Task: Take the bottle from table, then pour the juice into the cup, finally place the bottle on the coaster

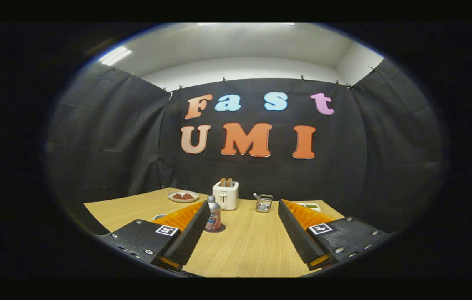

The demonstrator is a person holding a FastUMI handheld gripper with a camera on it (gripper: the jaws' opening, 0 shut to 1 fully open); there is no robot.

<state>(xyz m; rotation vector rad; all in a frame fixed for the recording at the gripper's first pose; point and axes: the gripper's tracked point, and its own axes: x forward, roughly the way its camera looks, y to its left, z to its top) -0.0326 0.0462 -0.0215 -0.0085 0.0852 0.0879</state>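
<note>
**Gripper spread wide, bottle upright by left finger**

While the gripper [244,227] hangs above the wooden tabletop [244,246], its two fingers are spread wide apart with nothing between them but bare wood. The bottle [213,214] stands upright on the tabletop, just beside the tip of the left finger and partly hidden by it — not touched on both sides, not held. It has a pale cap and a printed label; its contents cannot be seen.

Beyond the bottle, near the booth's back wall, a white toaster [226,194] holds two brown slices [226,182] sticking up from its slots. To the toaster's left sits a small plate [183,196] carrying a few reddish-brown pieces of food. To its right, a small wire basket [264,203] stands with something in it — too small to tell what.

A blue-rimmed round thing [159,216] peeks out just beyond the left finger's orange side; cup or coaster, cannot tell. Beyond the right finger a pale flat item with a green patch [312,205] lies on the tabletop, mostly hidden.
</note>
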